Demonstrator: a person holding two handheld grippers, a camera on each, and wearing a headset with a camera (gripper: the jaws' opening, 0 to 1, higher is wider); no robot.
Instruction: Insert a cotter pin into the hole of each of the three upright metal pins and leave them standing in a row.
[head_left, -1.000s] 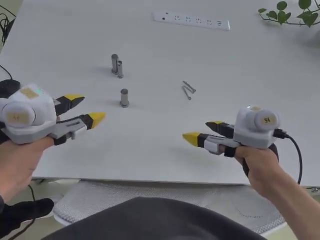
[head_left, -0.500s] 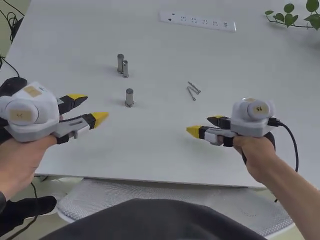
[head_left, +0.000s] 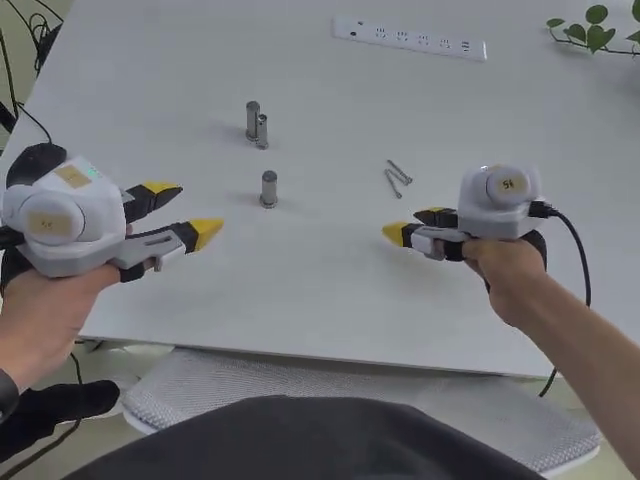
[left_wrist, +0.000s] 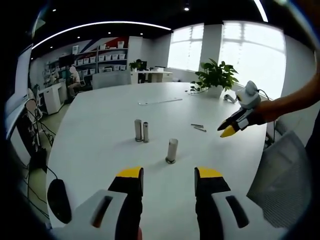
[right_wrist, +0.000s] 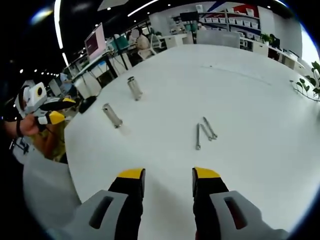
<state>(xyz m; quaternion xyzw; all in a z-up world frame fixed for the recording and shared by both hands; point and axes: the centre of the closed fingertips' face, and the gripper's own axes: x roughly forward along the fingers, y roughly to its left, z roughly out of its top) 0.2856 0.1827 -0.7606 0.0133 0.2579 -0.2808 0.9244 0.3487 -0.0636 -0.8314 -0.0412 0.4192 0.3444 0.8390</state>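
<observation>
The left tool (head_left: 186, 210) is hovering over the near part of the bench (head_left: 330, 290). Its yellow-tipped jaws are standing apart and gripping nothing, and a hand is holding it from below. It is pointing toward the single pin (head_left: 268, 188), which is standing upright on the bench near the tips, a little to their right.

The right tool (head_left: 410, 224) is hanging on the other side of the single pin, well apart from it. Its jaws are likewise parted and empty, and it is aiming leftward across the bench.

Beyond the single pin, the pair of pins (head_left: 256, 123) is standing upright, the two almost touching each other. To the right of the single pin, the cotter pins (head_left: 398, 177) are lying flat on the bench in a small bunch, just past the right tool's tips.

Far behind the single pin, a white power strip (head_left: 410, 39) is lying along the back of the bench. Further right of it, a leafy plant (head_left: 595, 27) is reaching in at the corner.
</observation>
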